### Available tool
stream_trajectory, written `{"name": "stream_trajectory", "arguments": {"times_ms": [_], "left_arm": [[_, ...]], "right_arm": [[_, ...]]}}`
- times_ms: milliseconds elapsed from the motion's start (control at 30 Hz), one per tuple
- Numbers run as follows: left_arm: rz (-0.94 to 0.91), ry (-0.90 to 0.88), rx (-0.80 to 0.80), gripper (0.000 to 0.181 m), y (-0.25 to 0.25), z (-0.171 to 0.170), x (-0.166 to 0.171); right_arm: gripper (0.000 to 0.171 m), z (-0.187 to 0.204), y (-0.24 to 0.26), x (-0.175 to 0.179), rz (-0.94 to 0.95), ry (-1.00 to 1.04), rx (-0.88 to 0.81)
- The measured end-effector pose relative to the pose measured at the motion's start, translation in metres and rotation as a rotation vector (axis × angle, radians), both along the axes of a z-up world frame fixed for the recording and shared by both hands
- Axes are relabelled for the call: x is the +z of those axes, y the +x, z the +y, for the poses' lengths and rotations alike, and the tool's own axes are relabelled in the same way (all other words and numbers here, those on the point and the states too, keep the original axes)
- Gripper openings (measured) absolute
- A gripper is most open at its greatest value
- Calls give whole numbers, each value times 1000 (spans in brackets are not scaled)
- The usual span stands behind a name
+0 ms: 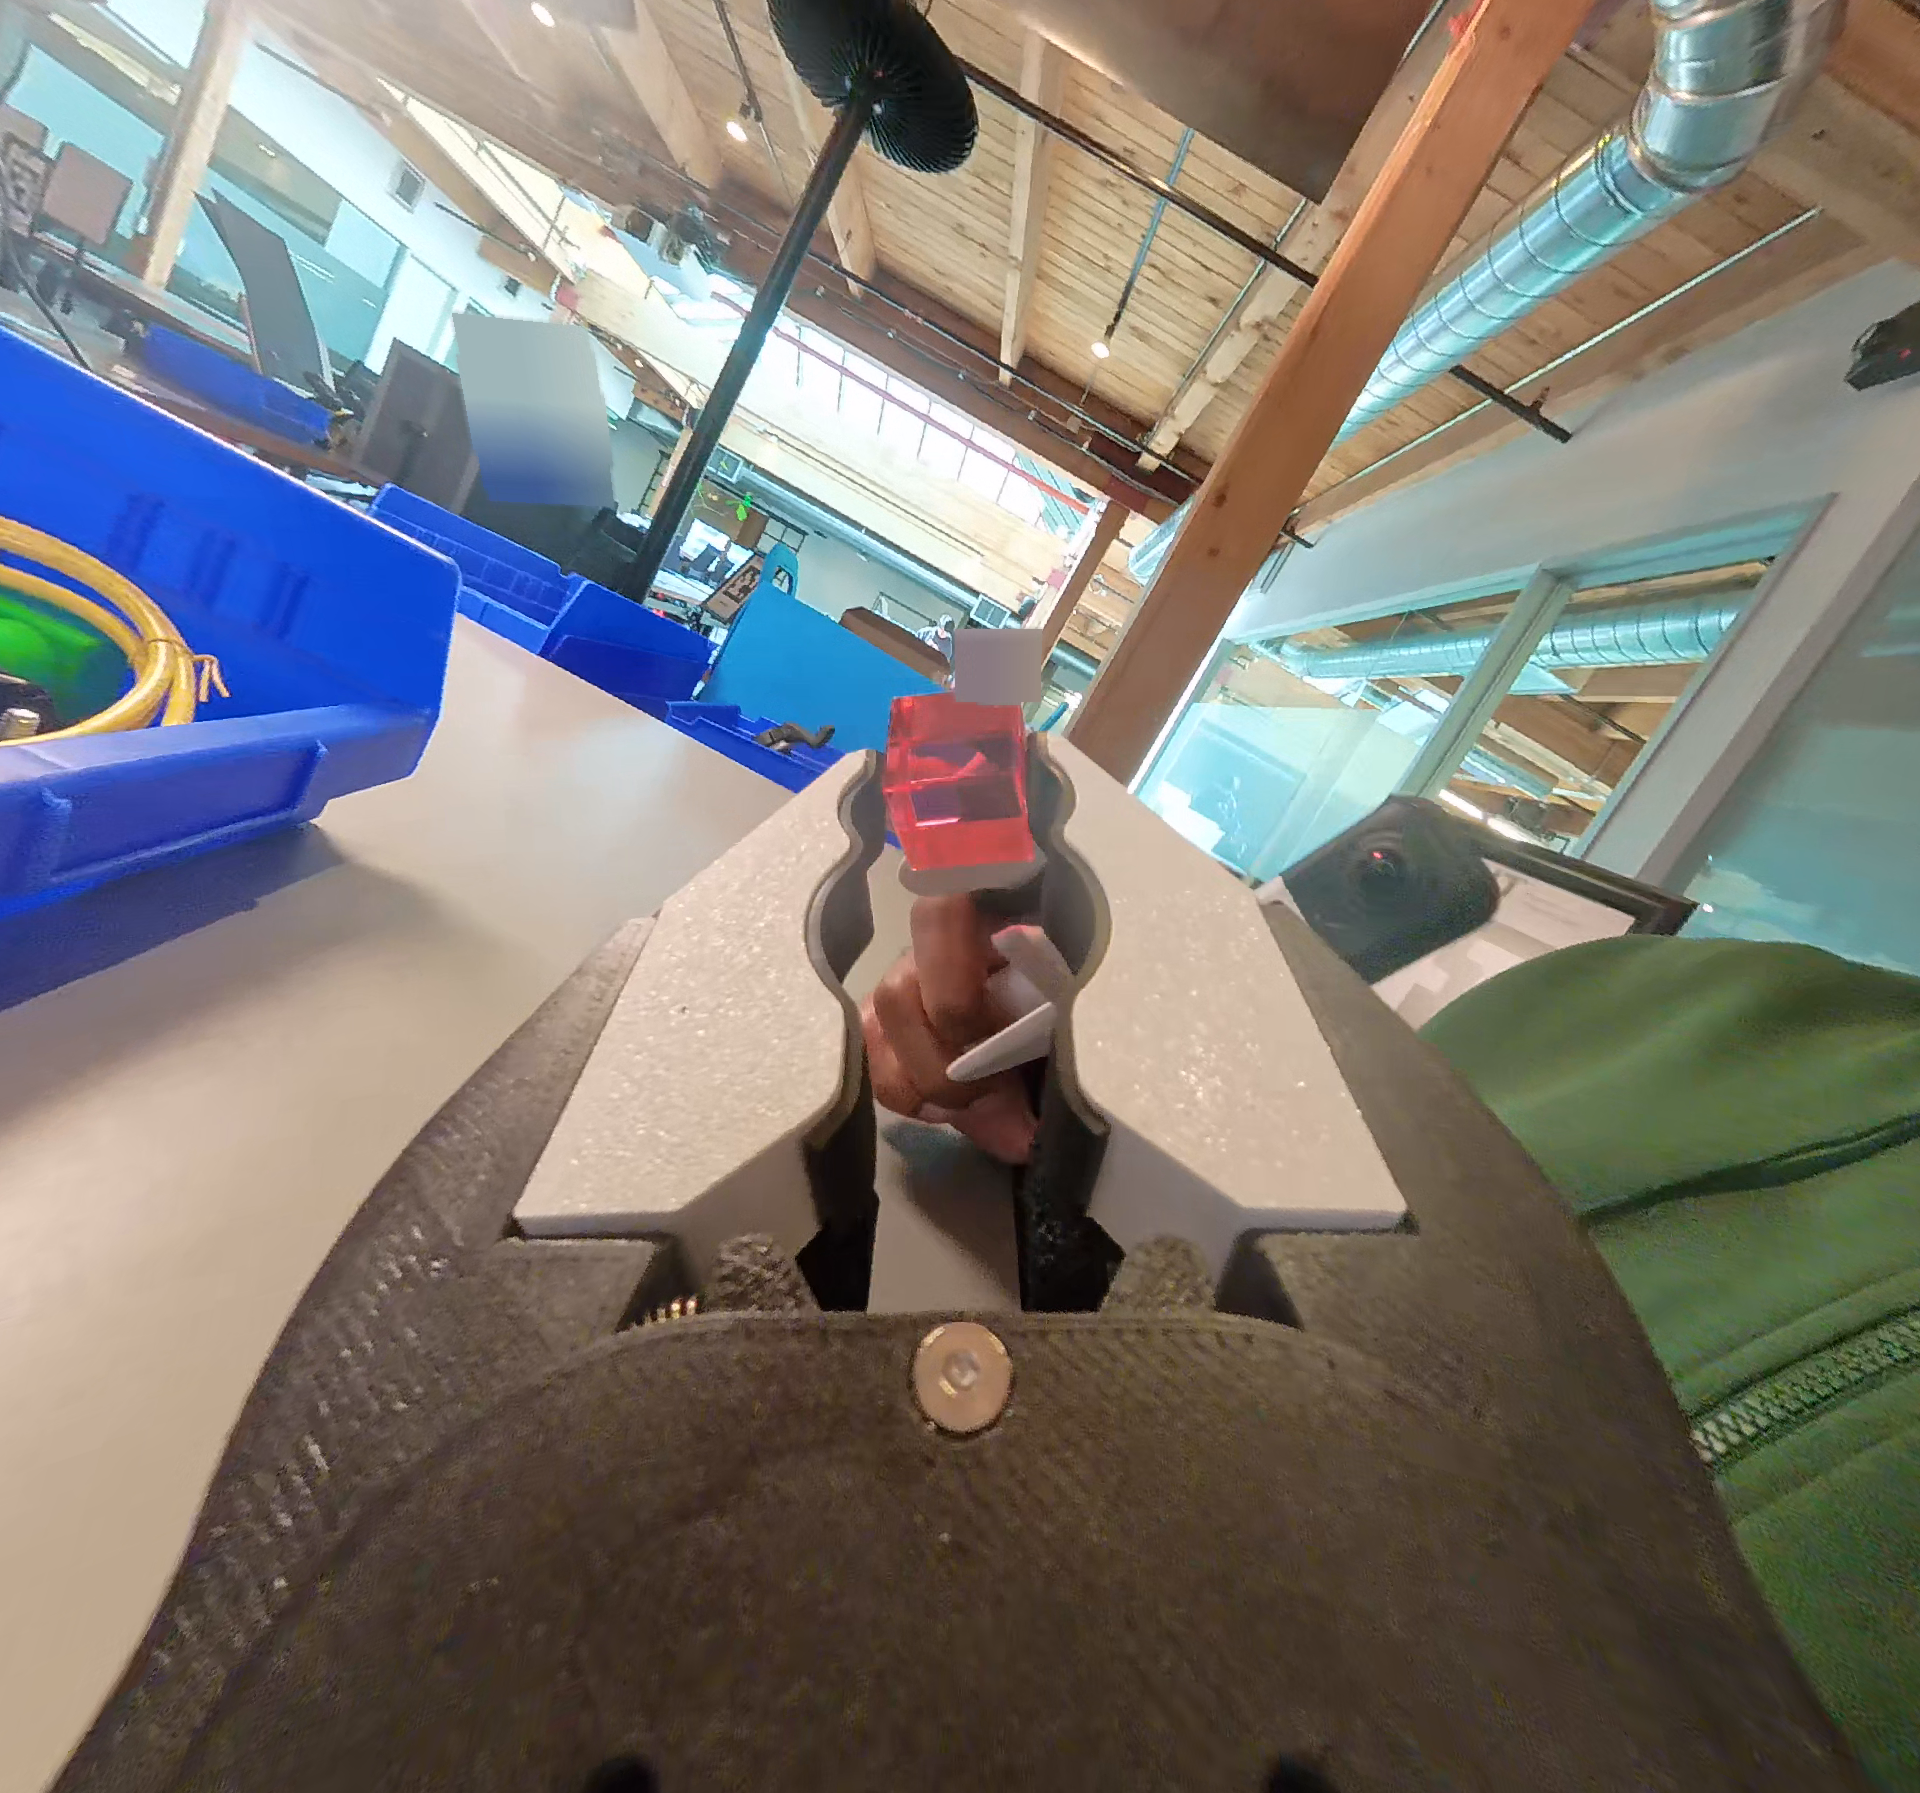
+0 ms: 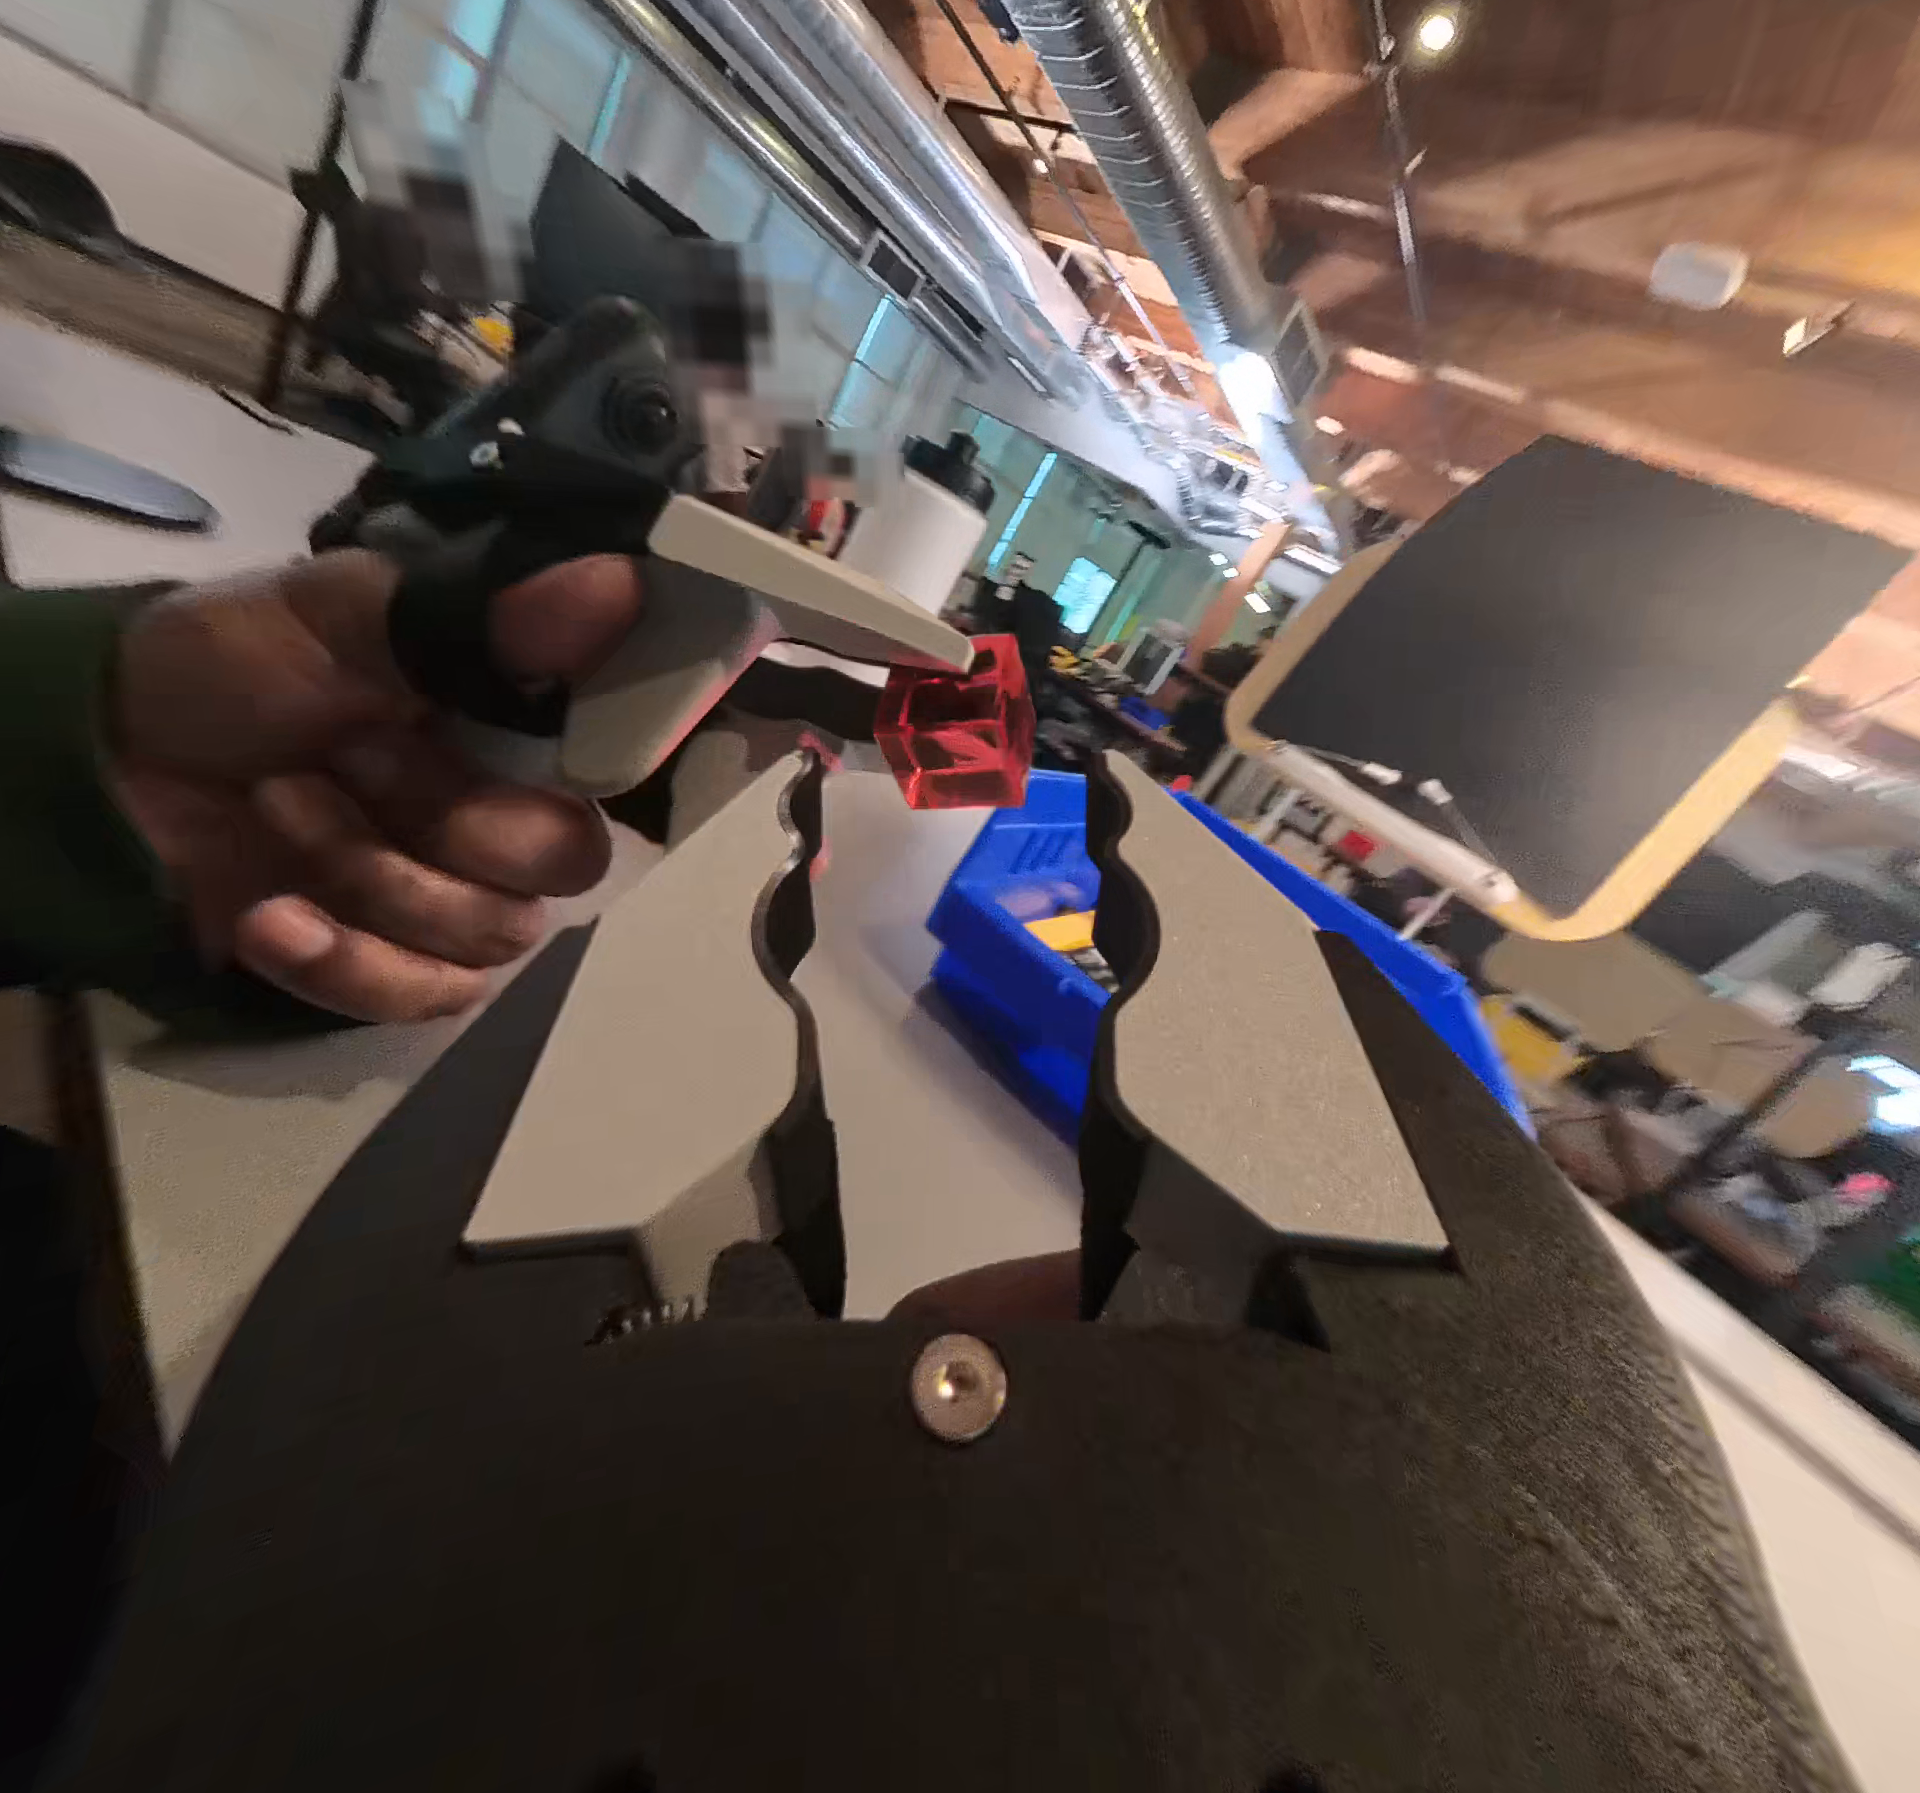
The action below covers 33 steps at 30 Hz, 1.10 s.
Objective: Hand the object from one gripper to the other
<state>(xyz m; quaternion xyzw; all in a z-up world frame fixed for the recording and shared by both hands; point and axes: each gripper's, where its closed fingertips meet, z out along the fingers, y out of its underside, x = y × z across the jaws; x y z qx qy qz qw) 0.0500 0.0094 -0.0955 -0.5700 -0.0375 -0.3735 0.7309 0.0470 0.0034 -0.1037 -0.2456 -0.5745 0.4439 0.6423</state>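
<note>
While pinched at the tips of the left hand-held gripper (image 1: 961,787), the translucent red plastic cube (image 2: 956,723) hangs above the grey worktop (image 2: 914,1068). Right of the cube: right hand-held gripper (image 2: 951,787), parted wide, empty, just below. Risk: shallow tip grip; a nudge or early release drops the cube.
</note>
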Motion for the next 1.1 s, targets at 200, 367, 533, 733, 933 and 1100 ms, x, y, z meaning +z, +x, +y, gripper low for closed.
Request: {"name": "stream_trajectory", "arguments": {"times_ms": [200, 367, 533, 733, 933, 1100], "left_arm": [[39, -6, 1, 27, 6, 1, -1], [25, 47, 39, 46, 1, -2, 7], [110, 73, 75, 47, 7, -3, 9], [458, 91, 368, 44, 2, 3, 6], [841, 133, 575, 43, 14, 8, 2], [991, 104, 692, 28, 11, 13, -4]], "right_arm": [[28, 2, 1, 2, 33, 20, -30], [27, 11, 8, 15, -5, -266, 139], [27, 16, 9, 17, -109, -538, 322], [27, 21, 9, 18, -193, -772, 481], [27, 19, 9, 17, -224, -814, 524], [27, 9, 10, 12, -261, -787, 548]]}}
